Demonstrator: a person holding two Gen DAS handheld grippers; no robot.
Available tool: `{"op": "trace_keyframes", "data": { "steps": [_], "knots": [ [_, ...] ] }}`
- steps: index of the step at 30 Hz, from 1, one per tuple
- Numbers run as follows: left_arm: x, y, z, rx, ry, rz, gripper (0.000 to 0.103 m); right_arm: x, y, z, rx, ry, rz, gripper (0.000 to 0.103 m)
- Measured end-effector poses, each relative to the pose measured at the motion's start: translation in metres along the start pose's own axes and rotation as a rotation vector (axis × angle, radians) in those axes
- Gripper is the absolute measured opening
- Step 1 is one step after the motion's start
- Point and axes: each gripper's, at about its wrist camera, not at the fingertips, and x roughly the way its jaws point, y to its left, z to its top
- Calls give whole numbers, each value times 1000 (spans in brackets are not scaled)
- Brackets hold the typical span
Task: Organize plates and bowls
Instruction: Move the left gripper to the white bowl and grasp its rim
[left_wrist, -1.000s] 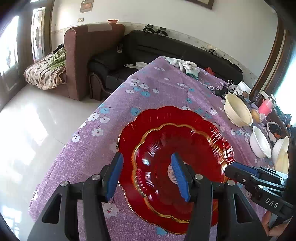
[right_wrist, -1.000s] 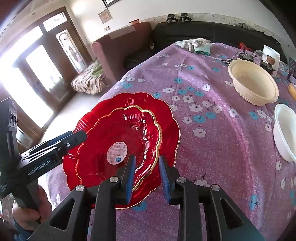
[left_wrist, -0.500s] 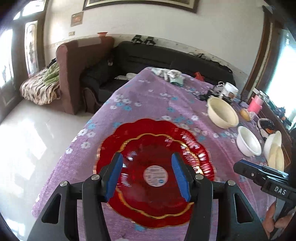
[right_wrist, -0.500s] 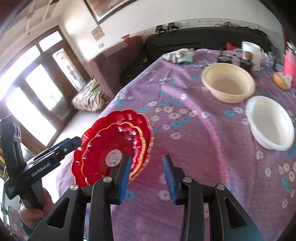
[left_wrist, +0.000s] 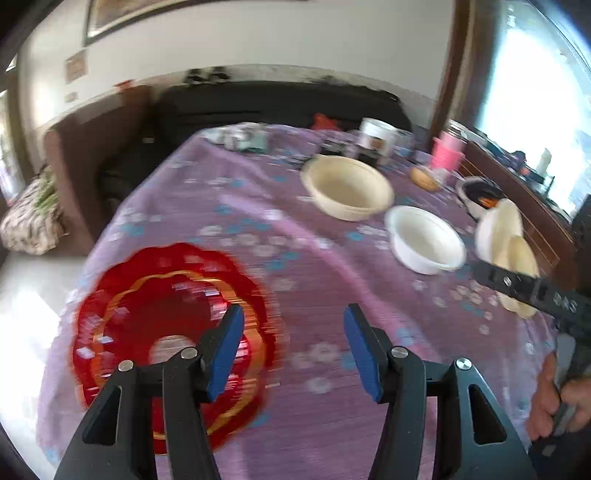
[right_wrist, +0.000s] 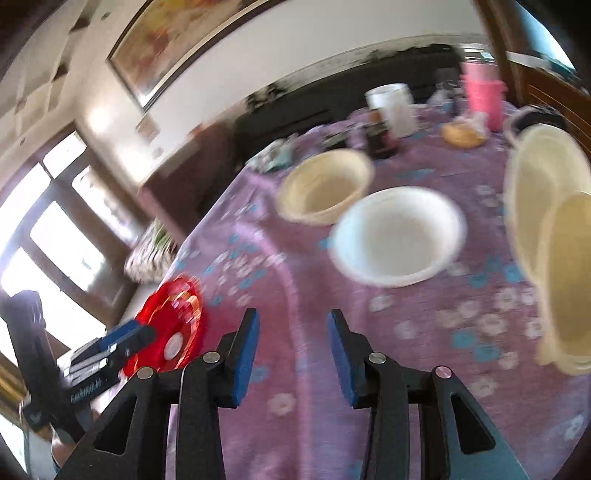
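Note:
Two red scalloped plates (left_wrist: 147, 306) lie stacked near the table's left front corner, small and far left in the right wrist view (right_wrist: 173, 317). My left gripper (left_wrist: 293, 314) stands open over bare cloth just right of them, holding nothing. My right gripper (right_wrist: 292, 315) hovers above the cloth with its jaws opening and nothing between them. Ahead of it sit a white bowl (right_wrist: 397, 236) and a cream bowl (right_wrist: 325, 186). Two more cream bowls (right_wrist: 546, 184) lean together at the right. The left wrist view shows the white bowl (left_wrist: 424, 240) and the cream bowl (left_wrist: 347, 188) too.
A purple flowered cloth (left_wrist: 295, 258) covers the table. At its far end stand a white mug (left_wrist: 380, 136), a pink cup (left_wrist: 447, 155) and small clutter. A black sofa (left_wrist: 277, 103) and a brown armchair (left_wrist: 74, 147) lie beyond. A hand (left_wrist: 554, 391) grips the right tool.
Both grippers have swung right, away from the red plates and toward the bowls. The right jaws have spread wider. The plates stay stacked on the cloth.

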Motion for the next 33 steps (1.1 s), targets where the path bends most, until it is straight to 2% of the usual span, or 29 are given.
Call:
{"op": "trace_keyframes", "data": {
  "steps": [4,7,14,16,18,20,23,24,25,29,31,33],
  "knots": [
    [27,-32,17,23,48,-62,56,-11,-38,14,68,-41,-71,42],
    [57,-52,36,22,96,-101,56,-6,-58,26,105,-36,-144,42],
    [132,-80,75,12,181,-88,55,21,-84,45,152,-1,-248,42],
    [146,-81,80,4,187,-68,55,26,-87,47,153,10,-268,42],
    [162,-84,84,-9,207,-92,55,32,-92,49,153,26,-291,42],
    [176,-88,85,-13,229,-83,55,39,-96,51,157,43,-309,41],
    [183,-94,84,-5,227,-89,53,41,-99,51,162,43,-310,41],
    [185,-96,84,3,221,-84,49,39,-99,52,154,38,-319,41],
    [187,-98,85,9,220,-86,38,39,-98,53,148,33,-333,41],
    [193,-104,83,14,234,-118,23,48,-102,52,136,55,-329,38],
    [187,-109,80,36,231,-128,13,50,-98,50,121,56,-300,16],
    [176,-114,77,71,205,-103,13,47,-89,48,90,43,-308,13]
  ]
}}
